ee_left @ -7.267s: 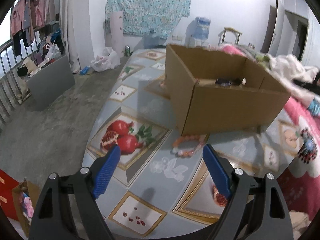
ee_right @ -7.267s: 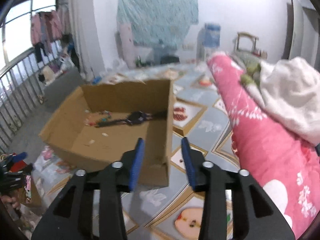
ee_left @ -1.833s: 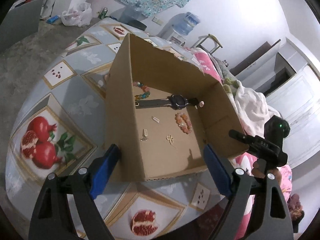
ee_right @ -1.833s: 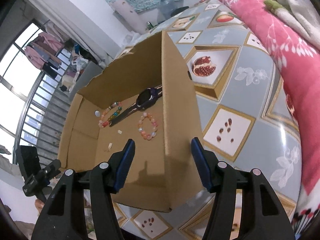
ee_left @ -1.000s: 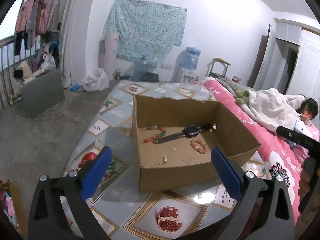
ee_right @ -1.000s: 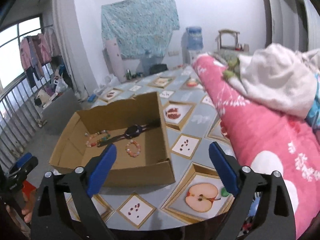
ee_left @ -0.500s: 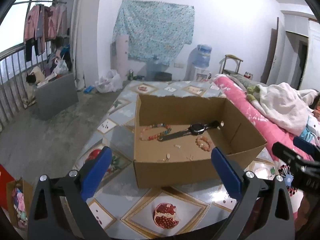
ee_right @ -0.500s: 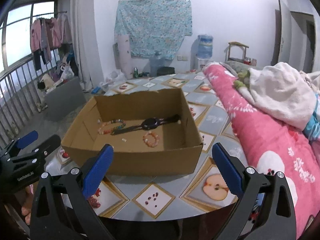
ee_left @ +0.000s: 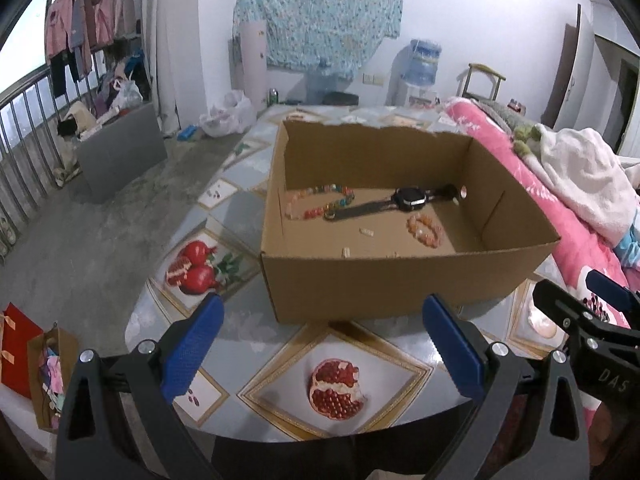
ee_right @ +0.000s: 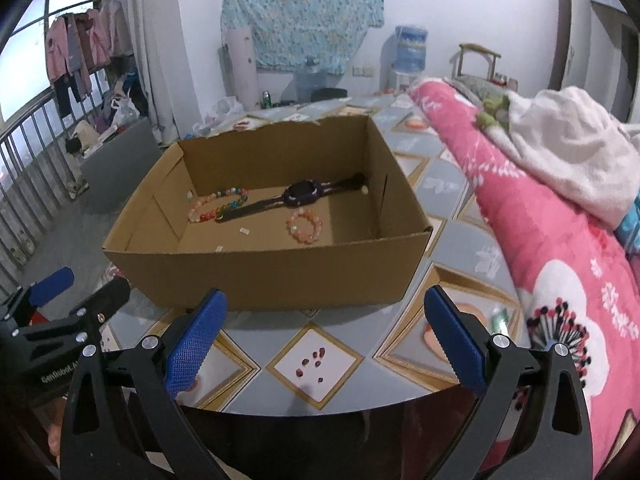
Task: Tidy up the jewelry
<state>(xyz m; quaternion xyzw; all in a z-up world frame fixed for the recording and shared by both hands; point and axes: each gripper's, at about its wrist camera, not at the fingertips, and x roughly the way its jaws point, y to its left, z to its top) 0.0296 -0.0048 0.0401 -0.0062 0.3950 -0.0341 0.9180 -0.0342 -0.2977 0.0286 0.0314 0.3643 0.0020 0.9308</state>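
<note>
An open cardboard box stands on the patterned table. Inside lie a multicoloured bead necklace, a dark wristwatch, an orange bead bracelet and a few small pale pieces. My left gripper is open and empty, held back over the table's near edge in front of the box. My right gripper is open and empty, also short of the box. Each gripper shows at the side of the other's view.
A pink flowered quilt with a white blanket lies along the table's right side. The table edge is just below my grippers. A grey board, bags and a railing stand on the floor at left.
Both grippers have drawn back and lowered slightly toward the table's near edge, so the box appears a little farther in. The jewelry in the box has not moved.
</note>
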